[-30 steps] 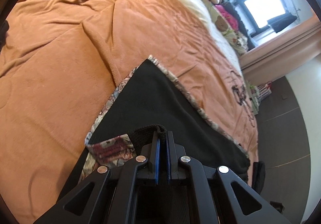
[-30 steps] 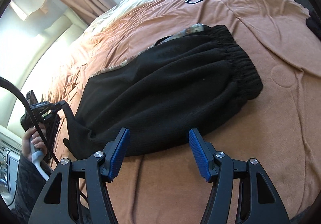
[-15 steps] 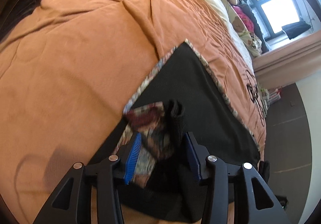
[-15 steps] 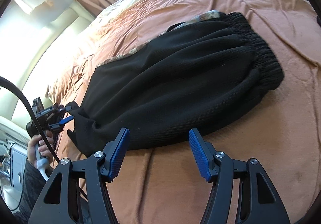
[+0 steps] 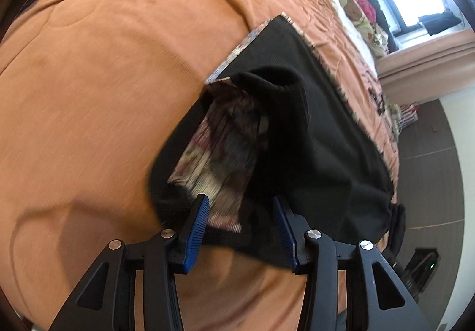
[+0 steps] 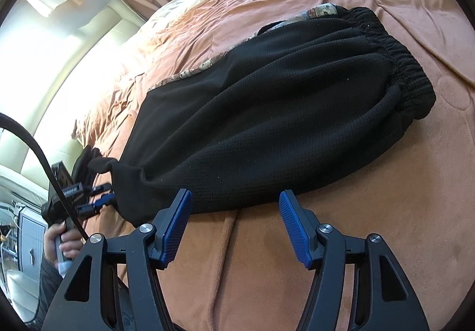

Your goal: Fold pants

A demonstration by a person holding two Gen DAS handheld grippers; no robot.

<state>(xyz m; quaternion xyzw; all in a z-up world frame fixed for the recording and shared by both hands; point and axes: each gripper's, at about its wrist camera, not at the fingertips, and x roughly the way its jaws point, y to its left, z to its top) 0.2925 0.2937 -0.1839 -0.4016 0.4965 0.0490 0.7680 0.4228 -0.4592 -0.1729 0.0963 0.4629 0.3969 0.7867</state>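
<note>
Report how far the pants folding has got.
Done: the black knit pants lie on the orange bedspread, apparently doubled leg over leg. In hand: nothing; the left claw is open at the cuff end, the right claw open beside the near edge. Left: folding cuffs toward the waistband.

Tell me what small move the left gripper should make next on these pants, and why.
Probably re-close on the hem. The left gripper is open, its fingers straddling the loose, turned-up cuff of the black pants, patterned lining showing. The right gripper hovers open, short of the cloth, above the orange blanket.
</note>
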